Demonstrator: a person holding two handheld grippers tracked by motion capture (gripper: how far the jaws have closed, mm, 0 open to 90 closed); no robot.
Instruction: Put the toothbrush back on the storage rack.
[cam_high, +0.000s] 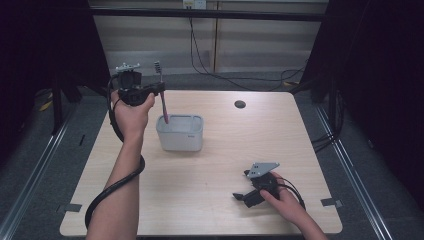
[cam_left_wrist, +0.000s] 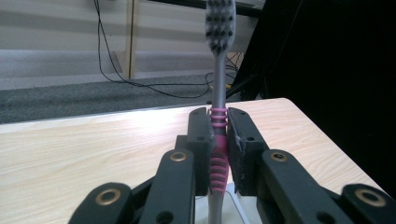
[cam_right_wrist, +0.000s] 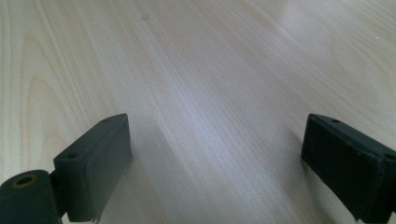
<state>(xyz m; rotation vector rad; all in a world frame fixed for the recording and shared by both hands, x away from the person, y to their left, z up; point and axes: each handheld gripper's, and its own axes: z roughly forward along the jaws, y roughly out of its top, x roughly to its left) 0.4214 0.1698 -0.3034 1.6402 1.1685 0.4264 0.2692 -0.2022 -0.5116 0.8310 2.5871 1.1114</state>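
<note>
High view: The left tongs (cam_high: 159, 89) are raised above the far left part of the worktop (cam_high: 210, 165) and are clenched on a toothbrush (cam_high: 163, 100). The toothbrush stands nearly upright, bristle head at the top, pink handle running down into a grey rectangular container (cam_high: 180, 135). The lower end of the handle sits inside the container's left rear corner. The container rests on the worktop, left of centre. The right tongs (cam_high: 241, 196) lie low over the near right part of the worktop, well apart from the container, held by the person's right hand (cam_high: 285, 197). A round dark hole (cam_high: 240, 104) is set in the worktop near its far edge.

Left gripper view: The left tongs (cam_left_wrist: 218, 140) grasp the toothbrush (cam_left_wrist: 218, 70) on its pink ribbed grip section. Both jaws press against the handle from either side. The grey neck and the dark bristle head rise above the jaws. The worktop (cam_left_wrist: 70, 149) extends behind.

Right gripper view: The right tongs (cam_right_wrist: 215, 158) are released, jaws wide apart, with bare worktop (cam_right_wrist: 196, 70) between them.
</note>
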